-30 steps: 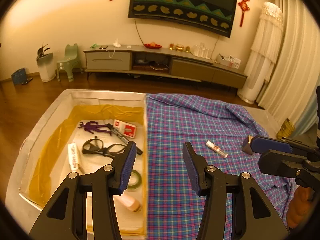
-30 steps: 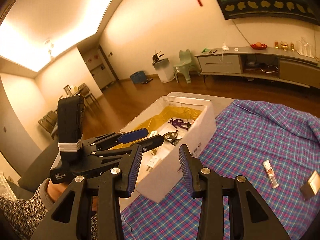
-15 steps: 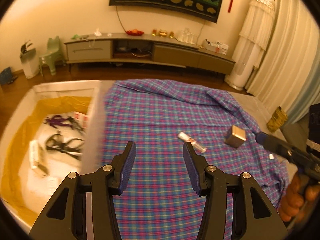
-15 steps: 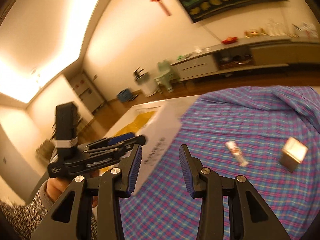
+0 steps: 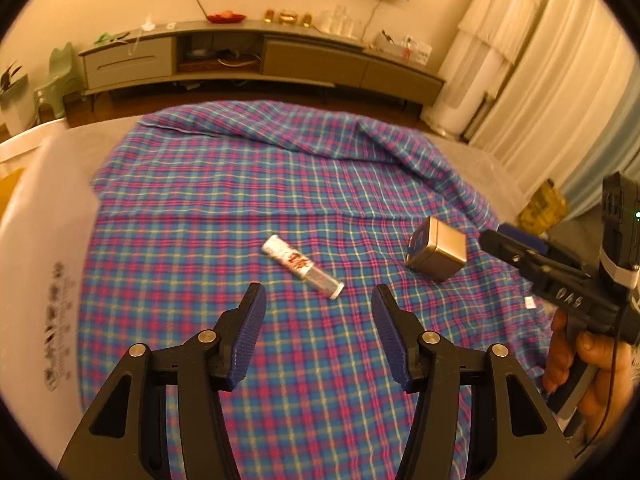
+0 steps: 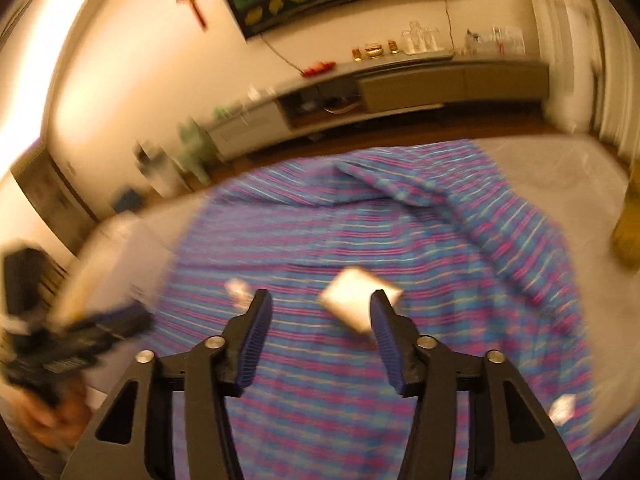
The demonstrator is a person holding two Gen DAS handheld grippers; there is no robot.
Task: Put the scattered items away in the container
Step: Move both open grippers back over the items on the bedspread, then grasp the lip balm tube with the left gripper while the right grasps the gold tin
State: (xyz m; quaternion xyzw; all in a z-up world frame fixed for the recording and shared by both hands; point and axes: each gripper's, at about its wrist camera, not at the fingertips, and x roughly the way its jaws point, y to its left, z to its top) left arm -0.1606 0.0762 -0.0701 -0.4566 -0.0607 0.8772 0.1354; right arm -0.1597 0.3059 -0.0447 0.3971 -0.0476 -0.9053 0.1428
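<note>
Two stray items are all I can see left out on the blue and pink checked cloth (image 5: 224,200), so by my judgement the tidying is near its end but not finished.

From my left wrist camera: my left tongs (image 5: 318,300) hang spread and empty above the cloth. Just beyond their tips lies a small white printed tube with a clear end (image 5: 301,266), flat on its side and angled from far left to near right. To its right, apart from it, sits a small square gold-coloured metal tin (image 5: 438,254), tipped onto an edge. At the far left edge is the white wall of the container box (image 5: 44,216); its inside is hidden here, so I cannot say what it holds. My right tongs (image 5: 516,250) reach in from the right, near the tin; this view does not settle how far apart their fingers are.

From my right wrist camera, which is heavily blurred: my right tongs (image 6: 316,312) are spread wide and hold nothing. The tin (image 6: 356,294) shows between their tips, nearer the right finger, not yet gripped. The tube (image 6: 238,292) is a pale smear to the left. My left tongs (image 6: 80,340) appear at the near left, beside the box (image 6: 120,256).
</note>
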